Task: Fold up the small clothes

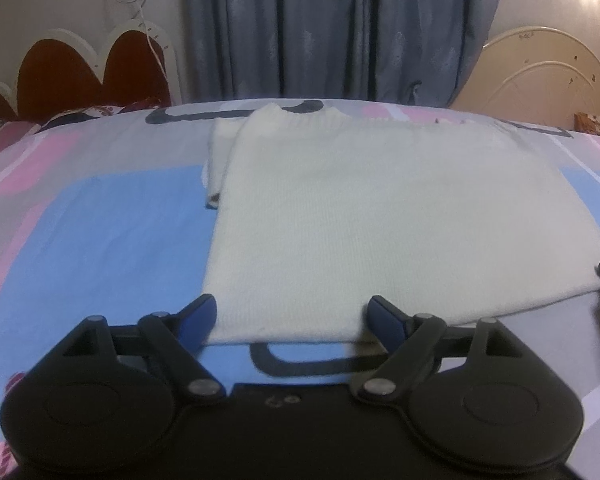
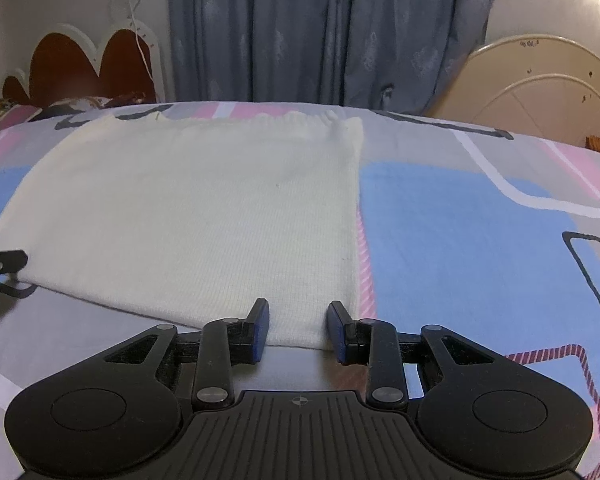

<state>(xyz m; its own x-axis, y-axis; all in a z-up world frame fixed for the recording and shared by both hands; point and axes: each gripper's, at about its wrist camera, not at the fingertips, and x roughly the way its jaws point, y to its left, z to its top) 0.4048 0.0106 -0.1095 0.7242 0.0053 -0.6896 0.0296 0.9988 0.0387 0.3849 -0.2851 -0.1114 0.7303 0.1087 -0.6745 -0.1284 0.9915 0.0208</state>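
The cream knit sweater [image 1: 380,216] lies flat on the bed [image 1: 100,232], sides already tucked in, its near hem sitting right between both sets of jaws. The left gripper [image 1: 290,320] stands wide open at one hem corner; the right gripper [image 2: 298,330] is open more narrowly at the other, and neither has hold of anything. To fold cleanly, I'd say both should pinch all the layers at the hem, then carry it evenly toward the collar ahead.
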